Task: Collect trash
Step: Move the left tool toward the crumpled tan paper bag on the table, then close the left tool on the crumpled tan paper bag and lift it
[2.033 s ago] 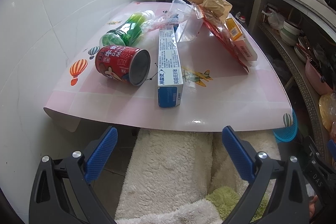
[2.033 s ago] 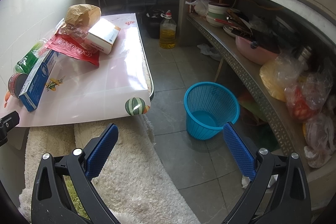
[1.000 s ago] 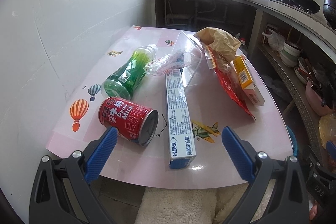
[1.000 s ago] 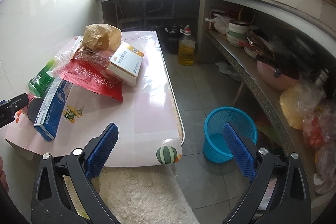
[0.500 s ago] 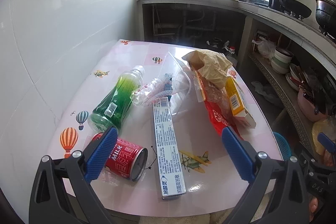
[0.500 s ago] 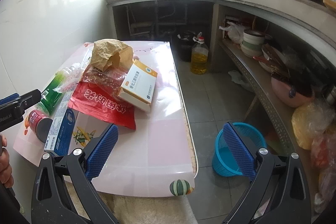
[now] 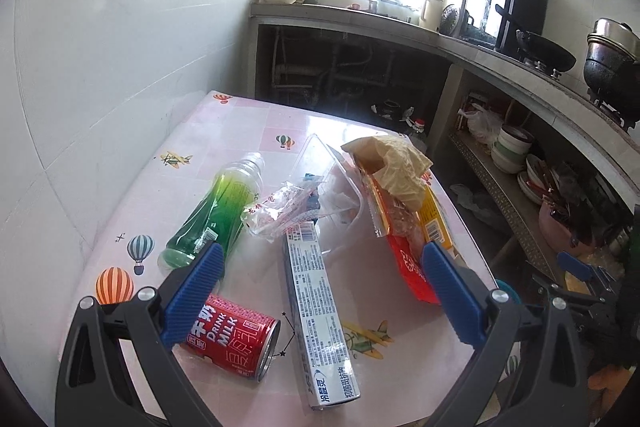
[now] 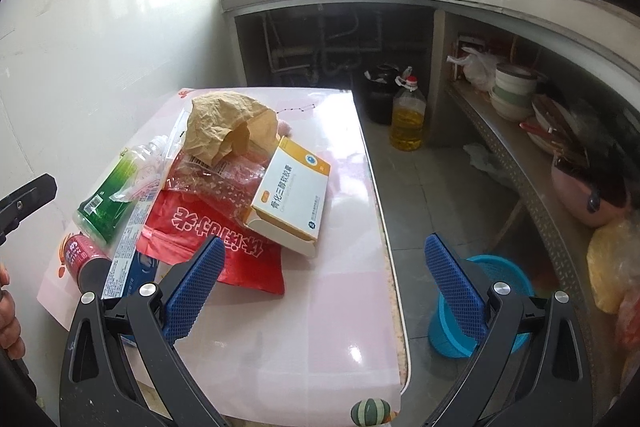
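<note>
On the pink patterned tabletop [image 7: 248,131], seen from the left wrist, the left gripper [image 7: 318,281] hovers spread wide and empty, I judge to frame a first pick: the long blue-and-white toothpaste box [image 7: 318,311] lies between its fingers at six o'clock, the red milk can [image 7: 232,341] on its side under the seven o'clock finger, the green plastic bottle [image 7: 216,215] at ten. From the right wrist, the right gripper [image 8: 320,285] is likewise spread and empty, with the orange-and-white cardboard medicine box [image 8: 294,195] at twelve o'clock atop the red foil pouch [image 8: 212,231], and the round blue plastic basket [image 8: 492,307] (presumably the bin) on the floor behind its four o'clock finger.
</note>
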{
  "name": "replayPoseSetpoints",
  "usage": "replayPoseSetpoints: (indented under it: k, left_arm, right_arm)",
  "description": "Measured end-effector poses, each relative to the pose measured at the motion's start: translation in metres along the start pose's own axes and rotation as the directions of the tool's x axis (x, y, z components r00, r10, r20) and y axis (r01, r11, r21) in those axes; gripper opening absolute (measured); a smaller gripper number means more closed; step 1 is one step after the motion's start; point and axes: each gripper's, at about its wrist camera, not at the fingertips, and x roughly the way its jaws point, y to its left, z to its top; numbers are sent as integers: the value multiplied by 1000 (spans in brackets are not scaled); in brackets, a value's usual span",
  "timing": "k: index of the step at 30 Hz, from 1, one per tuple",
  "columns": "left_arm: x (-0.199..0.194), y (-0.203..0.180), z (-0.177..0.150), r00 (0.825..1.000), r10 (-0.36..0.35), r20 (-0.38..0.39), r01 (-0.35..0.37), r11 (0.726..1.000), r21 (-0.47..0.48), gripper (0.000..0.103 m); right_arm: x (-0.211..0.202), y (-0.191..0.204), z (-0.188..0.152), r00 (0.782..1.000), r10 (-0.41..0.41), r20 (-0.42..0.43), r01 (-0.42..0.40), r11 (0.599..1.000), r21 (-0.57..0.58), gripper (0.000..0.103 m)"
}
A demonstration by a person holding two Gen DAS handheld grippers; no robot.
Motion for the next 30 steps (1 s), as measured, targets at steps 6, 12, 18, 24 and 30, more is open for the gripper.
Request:
replayPoseSetpoints:
  k: [6, 12, 18, 24, 30]
  left_arm:
    - [8, -8, 24, 996, -94, 7, 94, 995, 22, 97]
    - [34, -51, 80, 970, -236, -60, 244, 950, 196, 97]
    - [99, -115, 108, 950, -201, -237, 298, 810, 505, 97]
    - [183, -132, 113, 927, -48, -372, 278, 755, 594, 94]
    - [218, -123, 111, 909, 61, -413, 234, 746, 624, 75]
  right_arm:
    - [7, -13, 9, 998, 57, -12, -56, 997, 43, 95]
    - [22, -27, 10, 988, 131, -77, -121, 985, 120, 95]
    - [29, -37, 13, 981, 165, -103, -150, 978, 143, 95]
    - [40, -42, 22, 973, 194, -123, -175, 973, 148, 95]
    - [50, -46, 26, 968, 204, -145, -181, 971, 158, 95]
